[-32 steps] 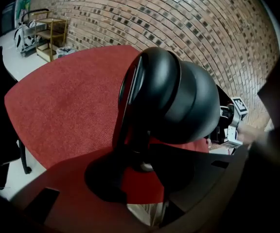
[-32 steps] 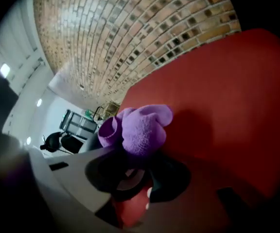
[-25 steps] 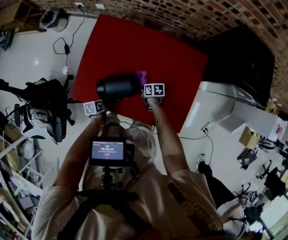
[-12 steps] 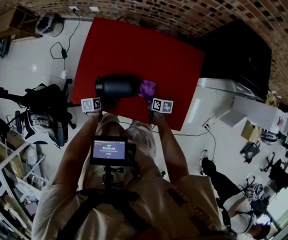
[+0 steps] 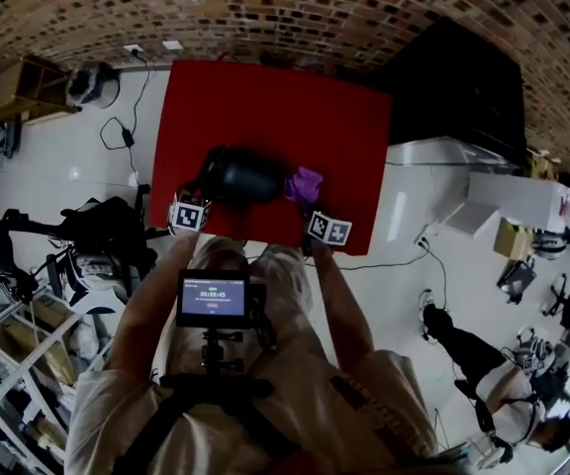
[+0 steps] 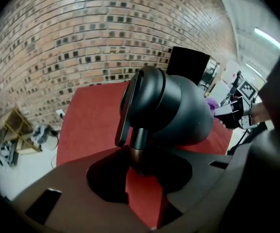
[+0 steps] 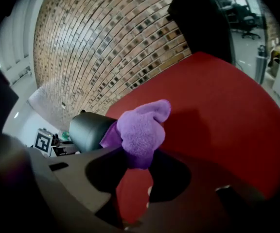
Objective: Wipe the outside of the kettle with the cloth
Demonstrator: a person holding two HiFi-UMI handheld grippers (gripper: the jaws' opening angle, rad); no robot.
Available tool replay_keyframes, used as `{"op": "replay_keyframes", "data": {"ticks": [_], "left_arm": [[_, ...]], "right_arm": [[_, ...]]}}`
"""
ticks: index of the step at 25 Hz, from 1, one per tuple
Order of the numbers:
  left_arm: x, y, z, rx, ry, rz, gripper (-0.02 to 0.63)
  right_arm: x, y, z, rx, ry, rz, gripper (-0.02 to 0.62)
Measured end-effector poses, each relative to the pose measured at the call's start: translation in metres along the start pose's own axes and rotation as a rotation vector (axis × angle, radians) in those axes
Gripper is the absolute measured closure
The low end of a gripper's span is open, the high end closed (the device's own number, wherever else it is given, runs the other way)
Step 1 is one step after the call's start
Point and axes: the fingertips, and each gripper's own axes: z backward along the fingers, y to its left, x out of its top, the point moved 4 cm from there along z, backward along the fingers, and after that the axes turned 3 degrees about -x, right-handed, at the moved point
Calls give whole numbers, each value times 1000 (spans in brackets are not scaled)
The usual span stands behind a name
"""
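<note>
A dark kettle [image 5: 240, 178] hangs tilted over the red table [image 5: 265, 97]. My left gripper [image 5: 206, 198] is shut on the lower part of its handle [image 6: 125, 108]; its jaws have just been closing a little with the handle between them. In the left gripper view the kettle's body [image 6: 176, 110] fills the middle above the left gripper [image 6: 139, 161]. My right gripper [image 5: 311, 204] is shut on a bunched purple cloth [image 5: 303, 183], which lies against the kettle's right end. In the right gripper view the cloth [image 7: 140, 130] stands up out of the right gripper [image 7: 137, 161], with the kettle [image 7: 87, 130] behind it at the left.
A brick wall [image 5: 285, 8] runs behind the table, and a black cabinet [image 5: 458, 87] stands at its right. White floor with cables [image 5: 127, 97] and a wooden shelf [image 5: 18, 87] lies to the left. Dark gear [image 5: 97, 236] sits at my left side.
The kettle has rolled in the left gripper. The right gripper with the cloth has moved from the top of the kettle's end down to its right side, nearer the table's front edge.
</note>
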Motion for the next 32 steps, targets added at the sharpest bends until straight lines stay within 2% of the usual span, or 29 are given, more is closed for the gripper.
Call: {"op": "replay_keyframes", "data": {"ticks": [6,11,15,18,24,26,29,32], "left_arm": [[64,-27,15,-6,-68,-345,486],[103,-54,16,-23,-91,-712,488],[111,-76,16,-30,-98,-1011,488],[102,-90,23,-35,-105,-1161,488],[71,-84,41,0,-93,-1313,489],[59,-78,46,10,-96,-1340,494],[49,-71,51,-13,-113,-1297,497],[49,-70,58,-92,-150,-1178,487]], "right_arm": [[-21,-18,37,-50,-128,-185,457],[-36,-12,46,-37,-155,-213,457],[-54,5,35,-7,-120,-218,457],[-75,17,14,0,-44,-199,457],[-97,49,-22,-24,29,-144,457],[-99,54,-27,-32,31,-143,457],[-97,55,-29,-30,23,-127,459],[-91,51,-27,-43,31,-90,457]]}}
